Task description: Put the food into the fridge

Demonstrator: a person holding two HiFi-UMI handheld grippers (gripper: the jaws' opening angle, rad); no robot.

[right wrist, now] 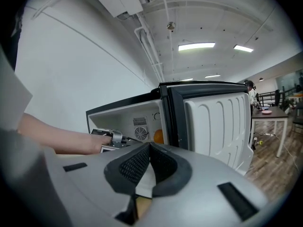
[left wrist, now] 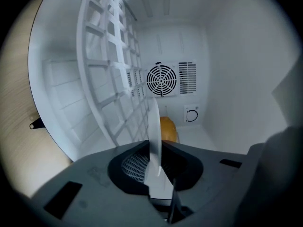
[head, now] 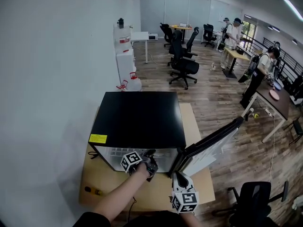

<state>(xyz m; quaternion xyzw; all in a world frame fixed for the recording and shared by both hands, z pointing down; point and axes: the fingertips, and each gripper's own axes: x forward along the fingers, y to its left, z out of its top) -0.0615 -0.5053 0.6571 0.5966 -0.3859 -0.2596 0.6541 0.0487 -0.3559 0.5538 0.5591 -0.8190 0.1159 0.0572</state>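
**Plate of food going onto the fridge shelf**

The left hand-held gripper [left wrist: 155, 157] is clamped on a white plate's [left wrist: 155, 126] rim, holding it flat over the fridge's [head: 137, 117] wire shelf [left wrist: 109, 79] so the orange-brown food [left wrist: 168, 129] cannot slide off; the right hand-held gripper [right wrist: 149, 148], closed and empty, hangs by the open door [head: 210, 145] at the bench's [head: 199, 178] front edge, probably to swing it shut.

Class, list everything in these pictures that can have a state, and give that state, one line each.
Fridge door: open.
Left gripper: jaws shut on a thin white plate, reaching into the fridge.
Right gripper: jaws shut, empty, outside the fridge.
Orange food: inside the fridge.
Wire shelf: fitted in the fridge.
Ceiling lights: on.
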